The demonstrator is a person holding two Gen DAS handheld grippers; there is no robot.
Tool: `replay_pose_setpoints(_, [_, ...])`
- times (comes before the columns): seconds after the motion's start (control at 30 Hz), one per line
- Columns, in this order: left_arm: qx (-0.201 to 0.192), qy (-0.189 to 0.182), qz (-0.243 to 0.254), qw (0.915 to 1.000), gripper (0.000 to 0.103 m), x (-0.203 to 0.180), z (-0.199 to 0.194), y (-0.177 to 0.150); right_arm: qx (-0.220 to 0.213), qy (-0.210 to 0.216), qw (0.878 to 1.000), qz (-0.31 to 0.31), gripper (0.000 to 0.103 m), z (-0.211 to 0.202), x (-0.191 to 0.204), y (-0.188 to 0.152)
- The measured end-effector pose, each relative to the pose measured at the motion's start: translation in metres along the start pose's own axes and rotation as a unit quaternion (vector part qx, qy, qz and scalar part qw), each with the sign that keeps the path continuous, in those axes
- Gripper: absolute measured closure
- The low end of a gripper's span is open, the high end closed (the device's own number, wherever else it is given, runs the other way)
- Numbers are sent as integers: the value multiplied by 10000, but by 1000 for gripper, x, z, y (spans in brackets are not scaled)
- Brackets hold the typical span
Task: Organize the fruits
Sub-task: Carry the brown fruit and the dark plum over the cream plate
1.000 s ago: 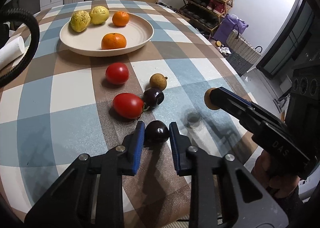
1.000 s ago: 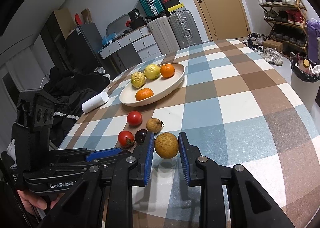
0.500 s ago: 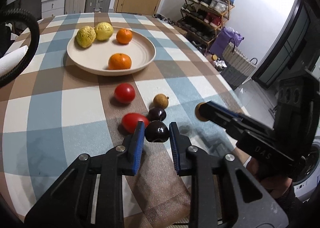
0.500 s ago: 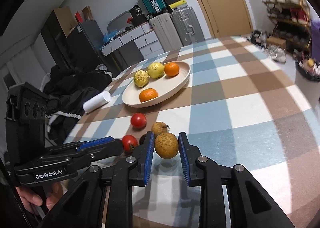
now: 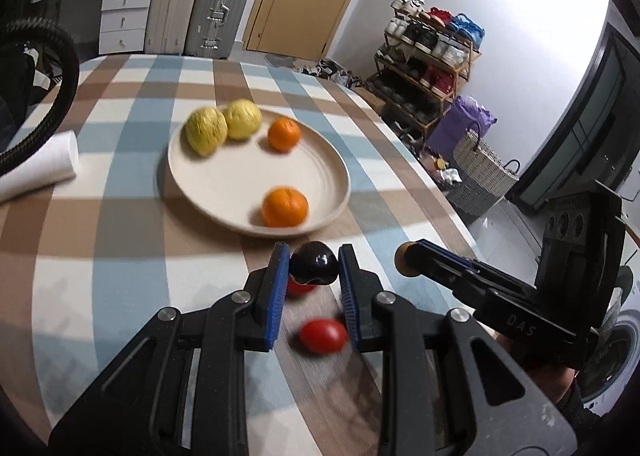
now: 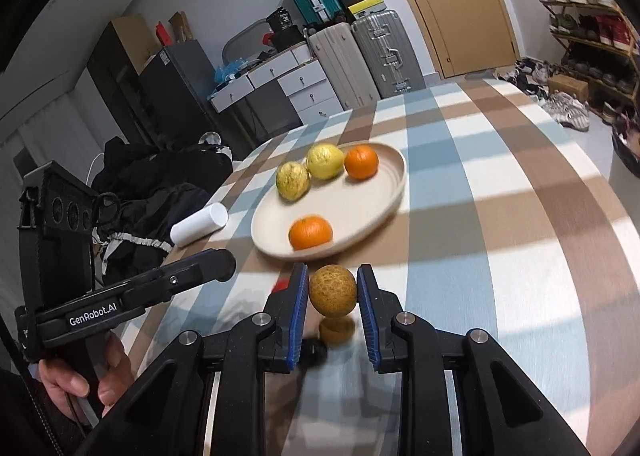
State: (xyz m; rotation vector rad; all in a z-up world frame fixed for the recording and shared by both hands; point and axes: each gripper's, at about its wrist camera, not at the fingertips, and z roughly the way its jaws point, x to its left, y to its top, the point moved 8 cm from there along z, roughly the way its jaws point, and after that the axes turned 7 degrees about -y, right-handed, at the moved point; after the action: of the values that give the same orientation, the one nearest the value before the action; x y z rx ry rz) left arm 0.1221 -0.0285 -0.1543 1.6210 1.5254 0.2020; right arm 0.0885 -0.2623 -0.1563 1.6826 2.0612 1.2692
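Right now I'm mid-carry: my left hand-held gripper (image 5: pixel 314 270) pinches a glossy dark purple plum (image 5: pixel 314 268), my right hand-held gripper (image 6: pixel 333 290) pinches a rough tan round fruit (image 6: pixel 333 290), both above the checked surface (image 6: pixel 500 256) near the cream plate (image 6: pixel 384 212); next, I'd release each over a bare spot of it

Right tongs (image 6: pixel 333 298) tight on tan round fruit (image 6: pixel 332 290), above checked tablecloth (image 6: pixel 500 256), near plate (image 6: pixel 384 216).

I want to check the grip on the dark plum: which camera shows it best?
The left wrist view: the dark plum sits sharp between the left gripper pads. The right wrist view shows that gripper only from the side, plum hidden.
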Motion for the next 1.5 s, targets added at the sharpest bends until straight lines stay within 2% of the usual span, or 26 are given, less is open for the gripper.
replay_pose_setpoints(0.33, [-215, 3, -84, 9997, 81, 30, 26, 68, -147, 68, 9994, -312, 78, 38, 6, 66])
replay_pose_setpoints(0.6, [-56, -73, -163, 9998, 81, 50, 80, 110, -19, -1, 9993, -364, 78, 85, -4, 101])
replay_pose_setpoints(0.77, [150, -125, -196, 9996, 81, 57, 115, 116, 87, -119, 9991, -389, 78, 112, -15, 108])
replay_pose_setpoints(0.93, [290, 21, -106, 9995, 81, 63, 138, 114, 256, -181, 9988, -370, 78, 133, -23, 106])
replay_pose_setpoints(1.07, [324, 138, 95, 9993, 81, 61, 149, 112, 341, -195, 9985, -374, 78, 142, -27, 101])
replay_pose_setpoints(1.27, [414, 174, 36, 9990, 81, 65, 158, 110, 397, -312, 9978, -428, 77, 151, -28, 98])
replay_pose_setpoints(1.3, [419, 180, 47, 9990, 81, 65, 159, 109, 400, -327, 9977, -448, 76, 152, -27, 98])
replay_pose_setpoints(1.37, [450, 168, 65, 9988, 81, 65, 161, 108, 354, -394, 9974, -493, 65, 154, -27, 98])
replay_pose_setpoints(1.43, [464, 140, 42, 9988, 81, 66, 162, 108, 325, -477, 9972, -467, 61, 153, -28, 98])
replay_pose_setpoints(1.5, [455, 133, -30, 9989, 81, 68, 161, 109, 239, -373, 9983, -374, 57, 147, -29, 100])
